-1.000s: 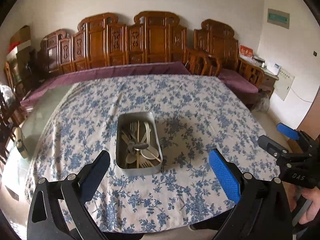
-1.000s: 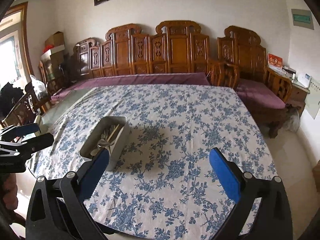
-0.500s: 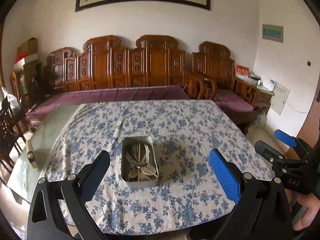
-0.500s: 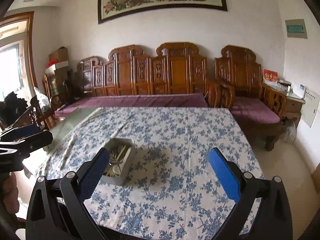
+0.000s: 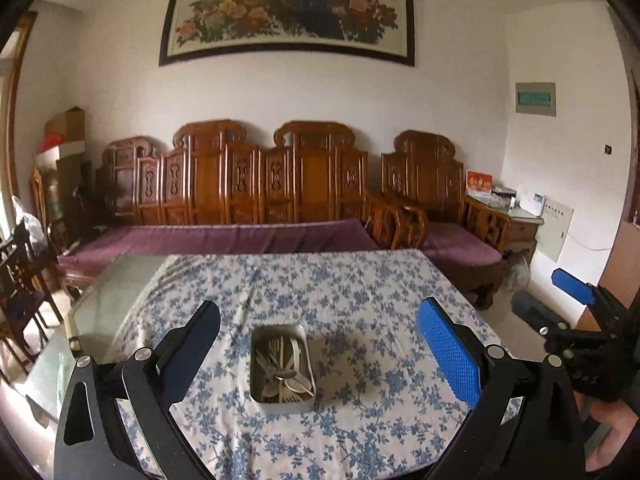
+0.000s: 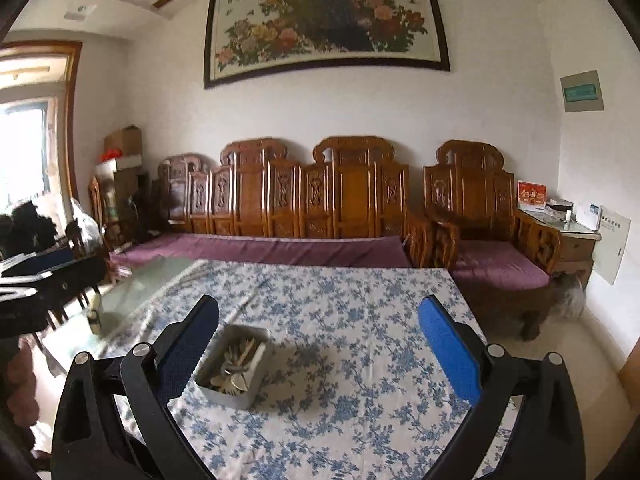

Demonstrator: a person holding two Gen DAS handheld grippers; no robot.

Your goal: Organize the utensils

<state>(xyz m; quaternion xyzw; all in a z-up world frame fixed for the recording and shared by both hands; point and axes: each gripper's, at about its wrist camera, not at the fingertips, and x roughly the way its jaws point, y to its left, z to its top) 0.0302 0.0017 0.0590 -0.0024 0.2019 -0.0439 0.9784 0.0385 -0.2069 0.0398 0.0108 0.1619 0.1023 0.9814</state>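
Note:
A grey metal tin stands on the blue-flowered tablecloth, near the front edge. Several forks, spoons and chopsticks lie piled inside it. The tin also shows in the right wrist view, low and left, with the utensils in it. My left gripper is open and empty, held back from the table and above the tin. My right gripper is open and empty, to the right of the tin. It appears at the right edge of the left wrist view.
A carved wooden bench with purple cushions runs behind the table. A wooden armchair and side cabinet stand at the right. Bare glass tabletop shows left of the cloth, with a small bottle on it.
Both grippers have pulled back and up from the table. The tin now looks smaller and farther away, and the wall painting has come into view. Both stay open and empty.

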